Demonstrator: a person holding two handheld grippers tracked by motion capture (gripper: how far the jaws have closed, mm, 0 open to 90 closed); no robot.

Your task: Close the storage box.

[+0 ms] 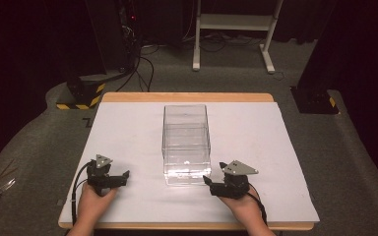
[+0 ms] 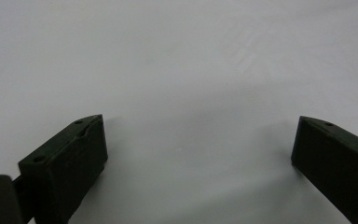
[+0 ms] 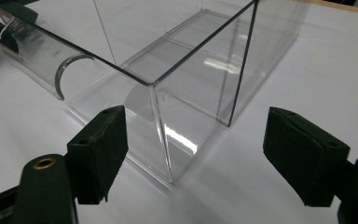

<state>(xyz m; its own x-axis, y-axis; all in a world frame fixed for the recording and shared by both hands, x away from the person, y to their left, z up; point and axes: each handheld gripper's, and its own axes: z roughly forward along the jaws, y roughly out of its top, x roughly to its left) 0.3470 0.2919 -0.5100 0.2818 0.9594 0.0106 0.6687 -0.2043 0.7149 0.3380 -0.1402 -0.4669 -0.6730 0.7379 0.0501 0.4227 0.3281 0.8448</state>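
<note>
A clear plastic box stands in the middle of the white table, long side running away from me. In the right gripper view the clear plastic box shows a near corner and a curved lip at its front. My left gripper rests on the table left of the box, held by a hand; its jaws stand wide apart over bare white surface. My right gripper sits just right of the box's near corner, open, with that corner between its fingers but untouched.
The table has a wooden edge at the back. Beyond it on the grey floor stand a white frame, black stands and cables. A yellow-black striped base sits at the table's far left corner.
</note>
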